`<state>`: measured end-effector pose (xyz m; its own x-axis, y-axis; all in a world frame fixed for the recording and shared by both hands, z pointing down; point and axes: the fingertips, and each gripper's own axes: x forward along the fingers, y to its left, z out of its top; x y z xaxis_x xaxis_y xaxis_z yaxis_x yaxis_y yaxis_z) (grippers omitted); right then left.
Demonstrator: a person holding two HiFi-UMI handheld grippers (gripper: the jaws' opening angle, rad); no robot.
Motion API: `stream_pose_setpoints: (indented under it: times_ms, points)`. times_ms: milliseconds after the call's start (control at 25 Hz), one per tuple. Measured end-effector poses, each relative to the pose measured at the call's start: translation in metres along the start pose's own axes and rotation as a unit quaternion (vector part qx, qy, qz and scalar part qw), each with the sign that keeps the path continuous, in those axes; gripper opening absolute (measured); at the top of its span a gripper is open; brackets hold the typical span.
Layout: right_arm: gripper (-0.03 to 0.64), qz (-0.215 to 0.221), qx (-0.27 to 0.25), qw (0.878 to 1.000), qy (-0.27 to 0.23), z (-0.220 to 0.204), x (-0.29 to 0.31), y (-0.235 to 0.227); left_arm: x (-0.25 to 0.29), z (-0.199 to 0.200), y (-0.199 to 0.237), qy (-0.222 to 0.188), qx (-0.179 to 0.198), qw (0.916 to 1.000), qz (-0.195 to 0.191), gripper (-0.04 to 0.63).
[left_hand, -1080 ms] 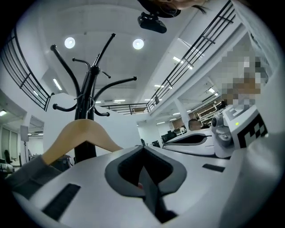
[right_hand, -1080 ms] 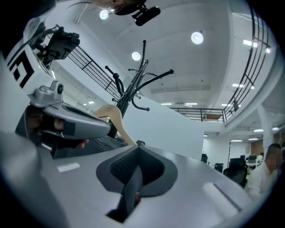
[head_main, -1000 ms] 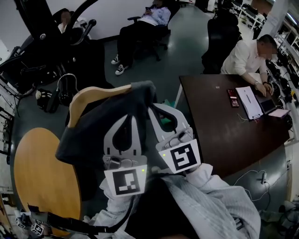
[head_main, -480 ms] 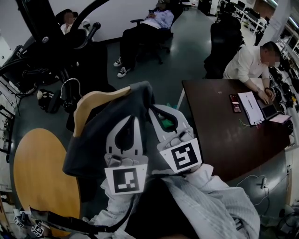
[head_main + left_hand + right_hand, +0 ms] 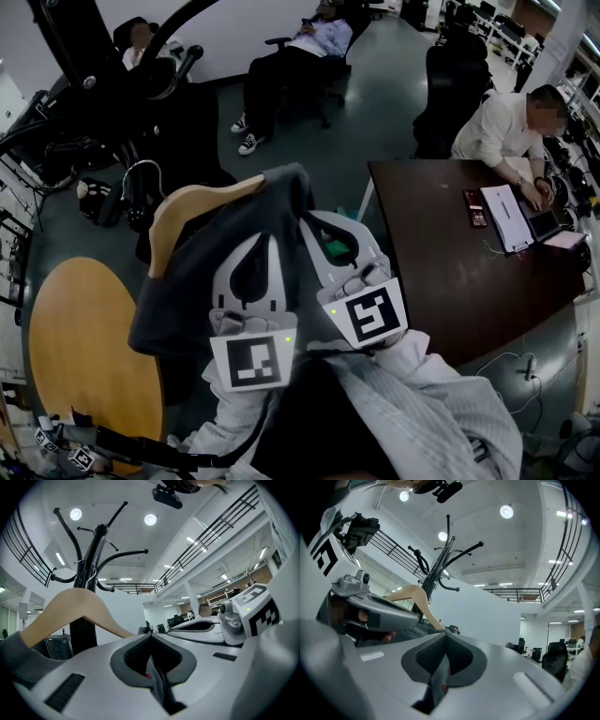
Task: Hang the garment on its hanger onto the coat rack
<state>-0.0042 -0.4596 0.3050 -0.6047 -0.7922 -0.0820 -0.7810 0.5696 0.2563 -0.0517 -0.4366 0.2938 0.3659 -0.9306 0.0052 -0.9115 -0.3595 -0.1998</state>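
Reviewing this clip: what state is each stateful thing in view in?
Dark grey garment: on hanger, held aloft, unhung.
Light wooden hanger: inside garment, one shoulder exposed.
Black metal coat rack: upright, not bearing the garment.
Left gripper: jaws shut on garment.
Right gripper: jaws shut on garment.

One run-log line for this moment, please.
left gripper: shut on garment | right gripper: shut on garment | hanger: in garment | coat rack: ahead, garment not hung

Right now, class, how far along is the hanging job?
Done: the garment is draped on its wooden hanger. In hand: left gripper and right gripper are both shut on the garment, facing the coat rack. Left: hooking the hanger onto a rack arm.
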Motion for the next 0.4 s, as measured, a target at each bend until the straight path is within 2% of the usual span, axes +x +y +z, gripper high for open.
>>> stream_pose_setpoints:
  times_ms: [400]
  points:
    - [0.0, 0.0, 0.004, 1.0, -0.004, 0.0019, 0.0007, 0.0018, 0.0001, -0.0021, -0.0001, 0.003, 0.008, 0.9999, -0.006, 0.005]
